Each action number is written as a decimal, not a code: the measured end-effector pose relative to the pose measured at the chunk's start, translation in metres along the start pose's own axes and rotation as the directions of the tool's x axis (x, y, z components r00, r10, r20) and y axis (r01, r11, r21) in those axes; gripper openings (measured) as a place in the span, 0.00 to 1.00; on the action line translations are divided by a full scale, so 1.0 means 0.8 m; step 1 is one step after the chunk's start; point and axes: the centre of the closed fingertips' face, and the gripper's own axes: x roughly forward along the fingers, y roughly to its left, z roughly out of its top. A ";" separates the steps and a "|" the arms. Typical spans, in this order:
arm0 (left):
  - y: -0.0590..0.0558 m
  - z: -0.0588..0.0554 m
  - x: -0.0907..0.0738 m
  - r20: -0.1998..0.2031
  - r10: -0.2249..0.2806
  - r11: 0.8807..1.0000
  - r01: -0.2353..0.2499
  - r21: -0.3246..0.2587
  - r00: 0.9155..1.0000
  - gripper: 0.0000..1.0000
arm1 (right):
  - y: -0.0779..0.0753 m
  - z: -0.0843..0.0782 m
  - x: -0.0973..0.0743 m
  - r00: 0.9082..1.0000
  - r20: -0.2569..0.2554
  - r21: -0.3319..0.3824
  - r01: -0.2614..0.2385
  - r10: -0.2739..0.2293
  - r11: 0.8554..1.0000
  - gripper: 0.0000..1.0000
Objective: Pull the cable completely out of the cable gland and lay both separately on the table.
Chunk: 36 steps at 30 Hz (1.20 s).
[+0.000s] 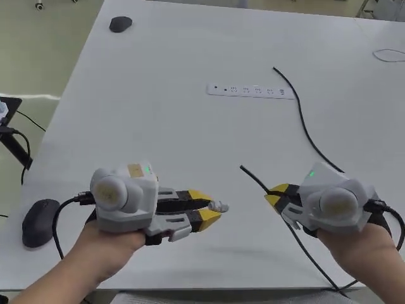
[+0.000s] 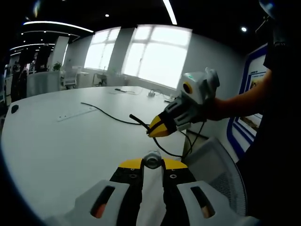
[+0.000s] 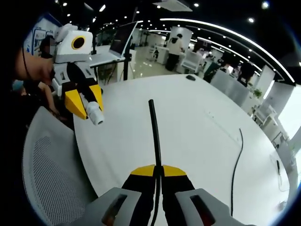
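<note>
My left gripper [image 1: 212,212] is shut on the small grey-white cable gland [image 1: 219,206], which pokes out past its yellow tips [image 2: 152,159]. About a hand's width to the right, my right gripper [image 1: 273,193] is shut on the black cable [image 1: 252,178]. The cable's free end sticks out bare toward the gland, and the two are apart. In the right gripper view the cable [image 3: 154,132] rises straight from the closed jaws [image 3: 158,168], with the gland [image 3: 95,114] in the left gripper [image 3: 87,106] at upper left. Both grippers hang just above the white table [image 1: 158,126] near its front edge.
A white power strip [image 1: 251,90] lies at mid table, with a black cable [image 1: 305,126] curving past it toward my right hand. One dark mouse [image 1: 120,24] sits at the far left, another [image 1: 39,221] at the near left edge. A mesh chair [image 3: 47,179] stands below the table's front edge.
</note>
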 end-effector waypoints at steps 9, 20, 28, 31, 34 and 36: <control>0.009 -0.010 -0.001 0.003 0.009 1.000 -0.009 -0.022 1.000 0.15 | -0.007 0.013 0.023 1.000 -0.003 0.016 -0.019 0.019 1.000 0.00; 0.024 -0.040 -0.002 -0.003 0.029 0.999 -0.029 -0.027 1.000 0.15 | -0.020 0.025 0.053 1.000 -0.008 -0.003 -0.025 0.025 1.000 0.00; 0.032 -0.071 0.002 -0.035 0.029 0.999 -0.030 -0.040 0.999 0.15 | -0.026 0.041 0.085 0.999 0.001 -0.019 -0.051 0.051 0.999 0.00; 0.031 -0.082 0.005 -0.045 0.018 0.999 -0.020 -0.042 0.999 0.15 | -0.023 0.047 0.097 0.998 0.001 -0.027 -0.069 0.069 0.997 0.00; 0.032 -0.094 0.008 -0.054 0.010 1.000 -0.011 -0.028 0.998 0.15 | -0.013 0.052 0.112 0.995 0.000 -0.057 -0.096 0.096 0.994 0.00; 0.035 -0.100 0.010 -0.060 0.002 0.999 -0.004 -0.034 0.998 0.15 | -0.007 0.054 0.122 0.994 -0.004 -0.077 -0.111 0.111 0.991 0.00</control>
